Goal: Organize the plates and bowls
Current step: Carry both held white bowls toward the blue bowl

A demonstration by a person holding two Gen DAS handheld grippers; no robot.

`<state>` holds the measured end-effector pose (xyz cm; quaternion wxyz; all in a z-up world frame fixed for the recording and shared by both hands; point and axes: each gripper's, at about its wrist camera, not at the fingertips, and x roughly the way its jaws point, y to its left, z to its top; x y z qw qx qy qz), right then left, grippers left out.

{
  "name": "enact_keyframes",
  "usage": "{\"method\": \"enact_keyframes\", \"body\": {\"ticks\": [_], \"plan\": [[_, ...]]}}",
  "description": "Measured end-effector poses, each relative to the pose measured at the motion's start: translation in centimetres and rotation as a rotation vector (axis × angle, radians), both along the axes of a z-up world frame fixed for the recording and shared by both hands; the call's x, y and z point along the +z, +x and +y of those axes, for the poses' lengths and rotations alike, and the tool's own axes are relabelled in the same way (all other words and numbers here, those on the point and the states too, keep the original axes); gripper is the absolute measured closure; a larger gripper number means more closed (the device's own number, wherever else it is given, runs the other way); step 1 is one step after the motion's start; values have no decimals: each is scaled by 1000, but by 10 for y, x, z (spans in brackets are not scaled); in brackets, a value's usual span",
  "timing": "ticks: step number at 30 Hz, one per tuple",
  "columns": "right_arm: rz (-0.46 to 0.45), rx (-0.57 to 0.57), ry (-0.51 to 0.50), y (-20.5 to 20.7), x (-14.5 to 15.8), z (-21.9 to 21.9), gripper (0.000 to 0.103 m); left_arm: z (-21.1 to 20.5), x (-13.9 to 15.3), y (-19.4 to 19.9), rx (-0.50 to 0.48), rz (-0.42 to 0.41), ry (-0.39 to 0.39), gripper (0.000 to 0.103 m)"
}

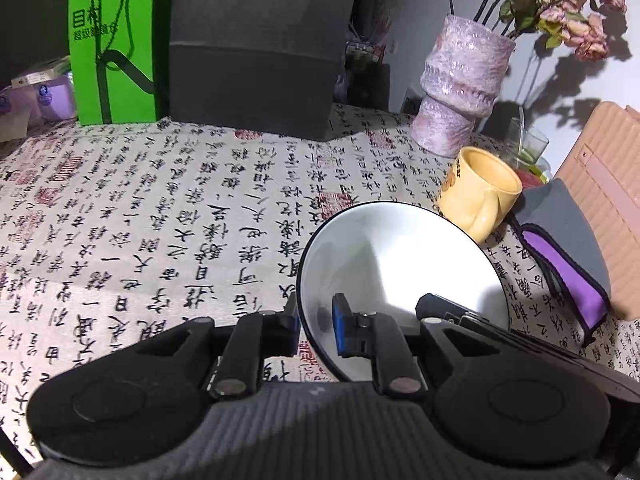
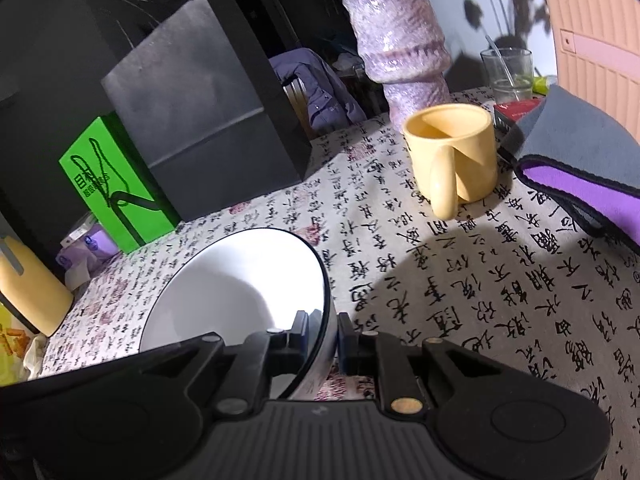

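A white bowl with a thin black rim (image 1: 400,264) hangs tilted above the calligraphy-print tablecloth (image 1: 160,220), held from both sides. My left gripper (image 1: 316,320) is shut on the bowl's left rim, with one pad inside and one outside the wall. In the right wrist view the same bowl (image 2: 240,280) sits at lower left. There my right gripper (image 2: 325,330) is shut on its right rim. The bowl's inside looks empty. No plates are in view.
A yellow mug (image 2: 452,152) stands just beyond the bowl, with a purple vase of dried flowers (image 1: 460,88) and a glass (image 2: 508,72) behind it. A grey and purple pouch (image 1: 568,248) and a pink board (image 1: 608,168) lie to the right. A dark box (image 1: 256,48) and a green bag (image 1: 116,44) stand at the back.
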<state>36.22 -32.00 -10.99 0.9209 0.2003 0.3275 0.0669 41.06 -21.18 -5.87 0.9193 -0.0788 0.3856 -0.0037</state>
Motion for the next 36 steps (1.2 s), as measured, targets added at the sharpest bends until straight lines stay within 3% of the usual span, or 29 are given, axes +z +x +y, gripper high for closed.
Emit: {"method": "enact_keyframes", "body": {"ticks": [36], "plan": [[-116,38,-92,-82,60,90,89,84,49,-93,35,-105,-73,87]]}}
